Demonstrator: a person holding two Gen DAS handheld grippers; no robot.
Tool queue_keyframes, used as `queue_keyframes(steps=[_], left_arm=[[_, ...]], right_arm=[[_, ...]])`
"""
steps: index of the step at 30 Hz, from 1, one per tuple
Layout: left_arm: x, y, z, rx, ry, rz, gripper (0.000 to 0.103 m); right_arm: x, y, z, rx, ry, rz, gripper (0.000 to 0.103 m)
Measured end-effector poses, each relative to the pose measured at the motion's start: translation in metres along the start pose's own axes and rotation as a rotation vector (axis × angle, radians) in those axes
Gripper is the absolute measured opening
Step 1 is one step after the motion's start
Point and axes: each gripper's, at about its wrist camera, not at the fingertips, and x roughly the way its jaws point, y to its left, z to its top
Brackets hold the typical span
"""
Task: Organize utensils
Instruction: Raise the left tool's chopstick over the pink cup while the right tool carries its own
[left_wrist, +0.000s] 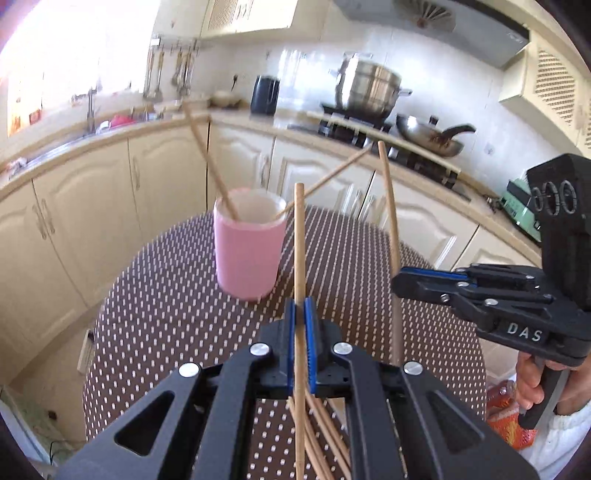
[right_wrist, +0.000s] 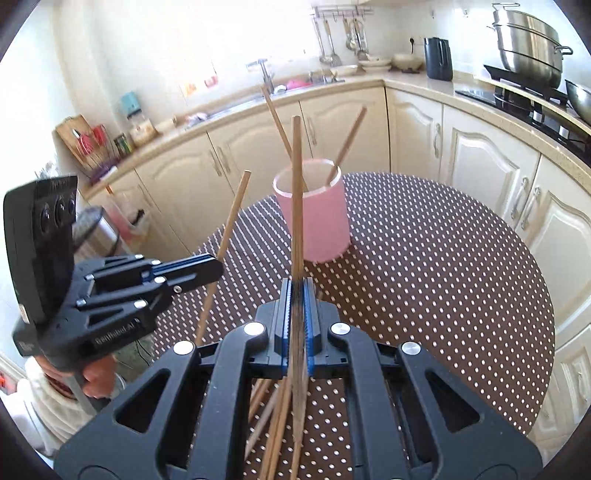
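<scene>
In the left wrist view my left gripper (left_wrist: 300, 303) is shut on one wooden chopstick (left_wrist: 299, 236), held upright above the dotted table (left_wrist: 166, 295). To its right, my right gripper (left_wrist: 398, 283) is shut on a second chopstick (left_wrist: 388, 218). The pink cup (left_wrist: 249, 245) stands just beyond both, with two chopsticks (left_wrist: 205, 146) leaning in it. In the right wrist view my right gripper (right_wrist: 297, 285) clamps its chopstick (right_wrist: 296, 184) in front of the cup (right_wrist: 321, 221). My left gripper (right_wrist: 218, 268) holds its stick (right_wrist: 232, 225) at the left. Several loose chopsticks (right_wrist: 273, 417) lie on the table below.
Cream cabinets and a counter curve around the table. A sink and tap (right_wrist: 264, 72) are at the back, with a black kettle (right_wrist: 438, 58) beside them. A steel pot (left_wrist: 367, 86) and a wok (left_wrist: 430, 138) sit on the stove. A person's hand (left_wrist: 532, 384) grips the right handle.
</scene>
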Motion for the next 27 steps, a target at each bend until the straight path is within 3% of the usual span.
queue_keyframes(steps=[9,18,27], left_arm=[[-0.011,-0.003,0.029,0.004,-0.166,-0.039,0.006],[-0.017,0.022,0.064,-0.051,-0.413,-0.049,0.006],[0.002,0.046,0.102,-0.112,-0.527,-0.038,0.006]], right_arm=[[-0.012,0.000,0.023,-0.005,-0.075,0.013,0.007],[-0.022,0.005,0.059,-0.008,-0.212,-0.021,0.007],[-0.014,0.006,0.098,-0.003,-0.323,-0.014,0.006]])
